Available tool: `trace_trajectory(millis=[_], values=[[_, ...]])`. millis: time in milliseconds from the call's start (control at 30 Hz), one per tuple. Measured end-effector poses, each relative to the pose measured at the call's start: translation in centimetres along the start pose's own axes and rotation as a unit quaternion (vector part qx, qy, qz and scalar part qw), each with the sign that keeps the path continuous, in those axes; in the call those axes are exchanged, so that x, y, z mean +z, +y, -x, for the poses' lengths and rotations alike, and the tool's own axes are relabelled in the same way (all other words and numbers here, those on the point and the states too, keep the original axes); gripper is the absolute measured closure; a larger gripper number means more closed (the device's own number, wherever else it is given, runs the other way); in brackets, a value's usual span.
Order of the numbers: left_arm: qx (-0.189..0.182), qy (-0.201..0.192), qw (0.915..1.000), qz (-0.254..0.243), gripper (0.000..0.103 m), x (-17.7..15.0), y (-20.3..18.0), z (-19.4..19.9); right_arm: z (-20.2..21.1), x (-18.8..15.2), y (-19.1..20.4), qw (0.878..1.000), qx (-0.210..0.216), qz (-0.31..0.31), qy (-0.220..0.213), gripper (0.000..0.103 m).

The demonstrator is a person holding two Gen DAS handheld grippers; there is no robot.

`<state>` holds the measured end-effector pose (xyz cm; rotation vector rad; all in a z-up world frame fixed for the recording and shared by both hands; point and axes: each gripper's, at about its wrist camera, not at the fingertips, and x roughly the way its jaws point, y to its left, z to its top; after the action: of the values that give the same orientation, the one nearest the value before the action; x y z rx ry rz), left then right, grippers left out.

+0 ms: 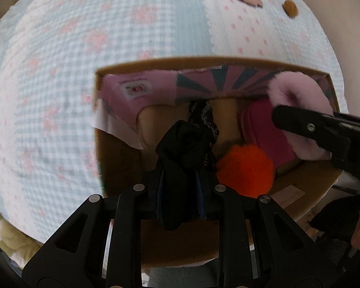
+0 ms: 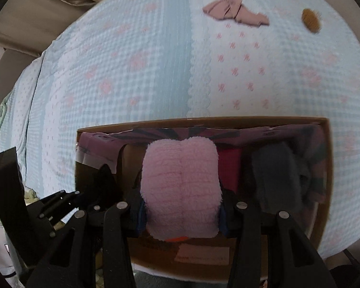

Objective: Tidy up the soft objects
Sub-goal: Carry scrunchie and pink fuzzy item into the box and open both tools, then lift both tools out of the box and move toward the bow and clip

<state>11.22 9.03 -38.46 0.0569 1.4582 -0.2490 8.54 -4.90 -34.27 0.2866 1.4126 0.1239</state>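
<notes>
Nearest the lens, the left gripper [image 1: 180,192] pinches a black cloth [image 1: 182,144] tightly, hanging it over the cardboard box [image 1: 117,144], probably for dropping. The right gripper [image 2: 182,206], at three o'clock, clamps a pink fluffy slipper [image 2: 181,187] above the same box. An orange pompom [image 1: 246,168] lies inside. Blur obscures the box's darker contents.
</notes>
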Motion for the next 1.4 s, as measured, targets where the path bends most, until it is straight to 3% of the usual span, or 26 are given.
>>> trace_trajectory(millis=[67, 133, 167, 200, 267, 500, 933, 1133, 1400], values=[[-0.004, 0.011, 0.9999, -0.004, 0.078, 0.0, -0.2, -0.7, -1.0, 0.3, -0.1, 1.000, 0.003, 0.001, 0.020, 0.061], [-0.005, 0.010, 0.9999, -0.006, 0.043, 0.0, -0.5, -0.8, -1.5, 0.5, -0.5, 0.999, 0.011, -0.007, 0.033, 0.057], [-0.005, 0.008, 0.9999, -0.010, 0.003, 0.0, -0.7, -0.7, -1.7, 0.6, -0.8, 0.999, 0.011, -0.012, 0.034, 0.047], [-0.009, 0.006, 0.9998, -0.014, 0.000, 0.0, -0.9, -0.6, -1.7, 0.7, -1.2, 0.999, 0.011, -0.019, 0.032, 0.026], [-0.021, 0.002, 0.9996, -0.017, 0.000, 0.0, -1.4, -0.3, -1.6, 0.9, -1.7, 0.999, 0.009, -0.029, 0.022, 0.000], [-0.020, 0.005, 0.9997, -0.011, 0.000, -0.4, -1.9, -0.5, -1.2, 0.9, -2.4, 0.999, 0.006, -0.024, 0.022, 0.000], [-0.023, -0.016, 0.9996, 0.002, 0.000, -1.3, -1.8, 2.2, 1.7, -0.1, -2.0, 1.000, 0.002, -0.007, -0.020, 0.000], [-0.025, -0.038, 0.9989, -0.003, 0.000, -1.7, -2.1, 5.5, 5.6, -1.1, -0.9, 0.998, -0.008, 0.011, -0.060, 0.000], [-0.022, -0.093, 0.9954, -0.008, 0.000, -3.1, -2.0, 12.9, 13.6, -3.4, 0.9, 0.989, -0.031, 0.043, -0.141, 0.000]])
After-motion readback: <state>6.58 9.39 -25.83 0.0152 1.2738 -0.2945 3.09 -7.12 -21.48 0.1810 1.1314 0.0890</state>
